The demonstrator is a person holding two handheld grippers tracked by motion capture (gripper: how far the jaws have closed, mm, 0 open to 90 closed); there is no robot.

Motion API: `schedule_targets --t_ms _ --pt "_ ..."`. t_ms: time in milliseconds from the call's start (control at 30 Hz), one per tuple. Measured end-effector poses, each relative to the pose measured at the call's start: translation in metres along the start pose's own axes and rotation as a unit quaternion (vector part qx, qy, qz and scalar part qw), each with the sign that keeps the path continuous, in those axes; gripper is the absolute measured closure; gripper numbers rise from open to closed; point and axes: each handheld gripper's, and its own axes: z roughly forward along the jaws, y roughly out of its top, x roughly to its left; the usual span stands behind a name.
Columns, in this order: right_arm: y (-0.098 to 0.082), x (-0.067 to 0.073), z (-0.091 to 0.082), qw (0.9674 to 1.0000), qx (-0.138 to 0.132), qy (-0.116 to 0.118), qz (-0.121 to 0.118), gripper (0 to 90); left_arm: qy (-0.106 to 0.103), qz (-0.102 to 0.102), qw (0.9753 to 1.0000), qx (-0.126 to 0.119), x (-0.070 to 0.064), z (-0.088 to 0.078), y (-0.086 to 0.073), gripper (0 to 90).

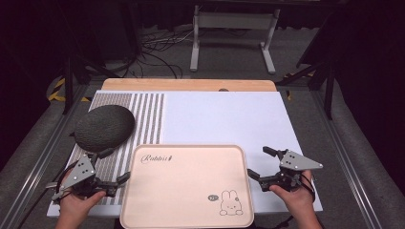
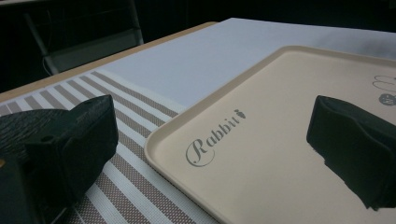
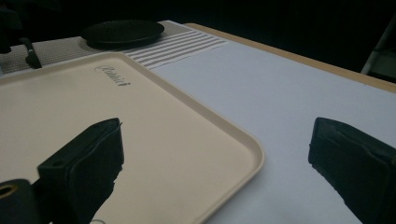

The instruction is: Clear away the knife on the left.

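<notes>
The tray (image 1: pixel 186 191) lies flat at the near edge of the table (image 1: pixel 229 114), between both hands. The left gripper (image 1: pixel 114 165) and right gripper (image 1: pixel 258 163) are spread wide, holding nothing. A dark round hat (image 1: pixel 104 126) sits far left.

Your two grippers match: black bodies, two chunky black jaws each. Left gripper (image 1: pixel 111 165) has a grey three-cornered plate (image 1: pixel 79 171) on top with small dark screw dots; the right gripper (image 1: pixel 262 163) has the same plate (image 1: pixel 299 161), same dots. Close up, the jaws are blocky and matte, with a faintly textured face and a small round hole near the base of one. A thin dark cable trails off the left gripper toward the table edge. Your hands (image 1: pixel 76 205) are bare, no sleeves visible.
</notes>
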Motion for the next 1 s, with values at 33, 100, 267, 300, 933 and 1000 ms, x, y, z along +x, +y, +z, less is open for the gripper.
schedule_targets --t_ms 33,100,267,300,933,1000 --pt "0.000 0.000 0.000 1.0000 -0.001 -0.001 -0.002 4.3 -0.001 -0.008 1.0000 -0.002 0.001 0.000 -0.001 2.8" --pt "0.001 0.000 0.000 1.0000 -0.003 -0.002 -0.003 4.3 -0.003 -0.011 0.9999 -0.002 0.002 0.000 0.000 2.5" --pt "0.000 0.000 0.000 1.0000 -0.005 -0.004 0.000 3.7 -0.003 -0.025 0.9997 -0.005 0.005 0.000 -0.001 2.3" --pt "0.000 0.000 0.000 1.0000 -0.006 -0.005 0.000 3.6 -0.004 -0.024 0.9997 -0.004 0.006 0.001 -0.001 2.4" --pt "-0.003 -0.006 0.000 0.9999 -0.006 0.000 0.008 3.5 -0.044 0.024 0.9890 0.139 0.019 0.008 0.028 9.4" --pt "-0.004 -0.006 0.001 1.0000 -0.001 0.003 0.007 3.5 -0.045 0.035 0.9845 0.166 0.020 0.010 0.028 9.5"
